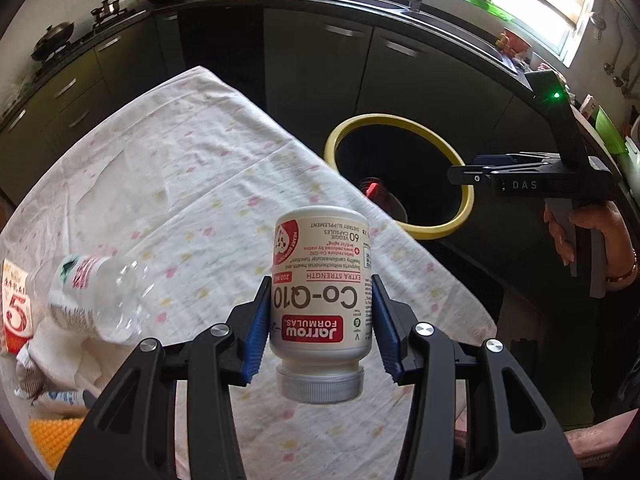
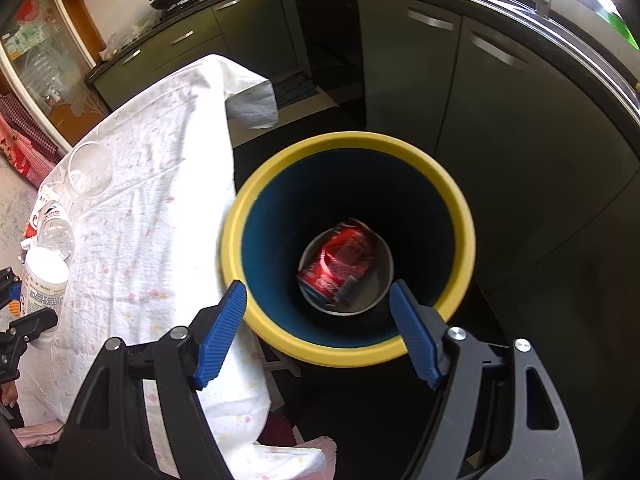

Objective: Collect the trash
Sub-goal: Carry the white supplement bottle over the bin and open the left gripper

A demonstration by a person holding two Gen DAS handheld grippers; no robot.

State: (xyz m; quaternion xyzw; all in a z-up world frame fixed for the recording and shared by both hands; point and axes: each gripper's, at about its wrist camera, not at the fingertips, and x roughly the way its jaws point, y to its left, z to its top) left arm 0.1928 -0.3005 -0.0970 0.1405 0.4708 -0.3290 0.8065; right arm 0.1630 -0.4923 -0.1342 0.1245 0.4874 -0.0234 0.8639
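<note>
Blue pads of the left gripper clamp a white plastic supplement bottle upside down above the floral-clothed table — cap toward the camera. Right gripper hangs unclenched and empty over the yellow-rimmed dark bin, where a crushed red can lies.

bin mouth open, crushed can low inside, table edge beside
</note>
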